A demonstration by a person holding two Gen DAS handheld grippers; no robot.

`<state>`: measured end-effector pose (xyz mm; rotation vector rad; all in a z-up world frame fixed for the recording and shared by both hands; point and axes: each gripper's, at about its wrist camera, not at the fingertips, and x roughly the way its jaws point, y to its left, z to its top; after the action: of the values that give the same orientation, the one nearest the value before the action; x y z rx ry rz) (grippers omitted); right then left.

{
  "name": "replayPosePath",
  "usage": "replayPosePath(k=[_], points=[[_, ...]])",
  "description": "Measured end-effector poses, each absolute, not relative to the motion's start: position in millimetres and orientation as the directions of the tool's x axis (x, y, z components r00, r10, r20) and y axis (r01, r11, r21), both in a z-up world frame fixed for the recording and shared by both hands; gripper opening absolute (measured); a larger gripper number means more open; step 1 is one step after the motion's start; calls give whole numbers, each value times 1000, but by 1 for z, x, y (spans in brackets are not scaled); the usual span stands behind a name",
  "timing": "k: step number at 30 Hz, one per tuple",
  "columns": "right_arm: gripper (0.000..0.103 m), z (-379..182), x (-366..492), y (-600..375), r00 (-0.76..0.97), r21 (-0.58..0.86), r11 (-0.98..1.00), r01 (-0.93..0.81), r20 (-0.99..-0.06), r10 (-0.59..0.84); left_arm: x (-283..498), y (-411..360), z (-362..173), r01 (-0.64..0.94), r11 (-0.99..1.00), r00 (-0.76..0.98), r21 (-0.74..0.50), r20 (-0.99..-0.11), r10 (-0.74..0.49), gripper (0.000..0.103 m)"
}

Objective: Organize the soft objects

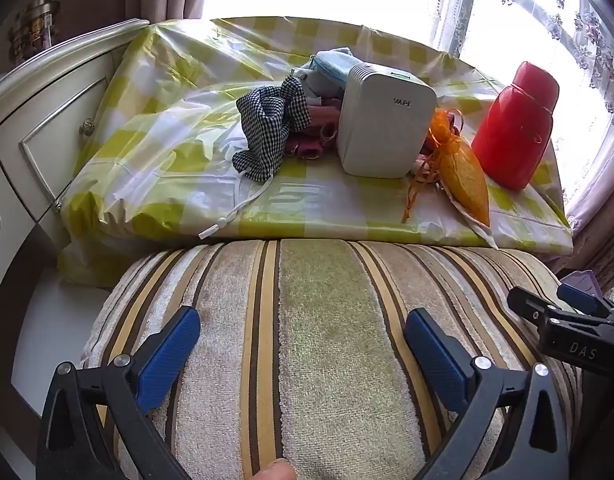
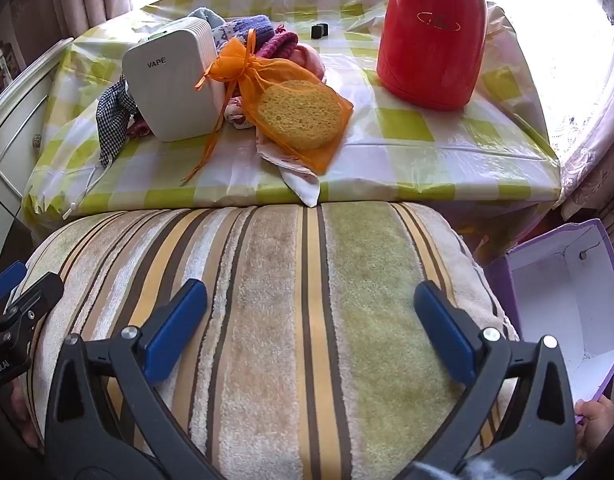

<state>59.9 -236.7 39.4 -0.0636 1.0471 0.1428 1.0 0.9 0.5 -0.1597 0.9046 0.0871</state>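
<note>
A pile of soft things lies on the table with a yellow-checked plastic cover (image 1: 167, 80) (image 2: 427, 140). It holds a black-and-white checked cloth (image 1: 267, 128) (image 2: 111, 116), knitted socks (image 1: 319, 136) (image 2: 263, 36), and an orange mesh bag (image 1: 463, 172) (image 2: 295, 116) with a yellow sponge inside, lying on a white cloth (image 2: 303, 188). My left gripper (image 1: 303, 320) and my right gripper (image 2: 311, 292) hover side by side over a striped cushion (image 1: 319, 272) (image 2: 307, 248). Both are open wide, nothing between their fingers.
A white box marked VAPE (image 1: 383, 120) (image 2: 175, 88) stands amid the pile. To its right stands a red flask (image 1: 515, 128) (image 2: 431, 40). An open purple box (image 2: 539, 272) sits low at the right. A cream dresser (image 1: 35, 120) is at the left.
</note>
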Motion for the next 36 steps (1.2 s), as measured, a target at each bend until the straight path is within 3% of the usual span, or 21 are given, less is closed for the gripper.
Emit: replayPosePath(k=[36], points=[[103, 39, 60, -237, 490, 12, 989, -147, -868, 83, 3, -1, -5, -155, 985, 617, -78, -786, 35, 103]])
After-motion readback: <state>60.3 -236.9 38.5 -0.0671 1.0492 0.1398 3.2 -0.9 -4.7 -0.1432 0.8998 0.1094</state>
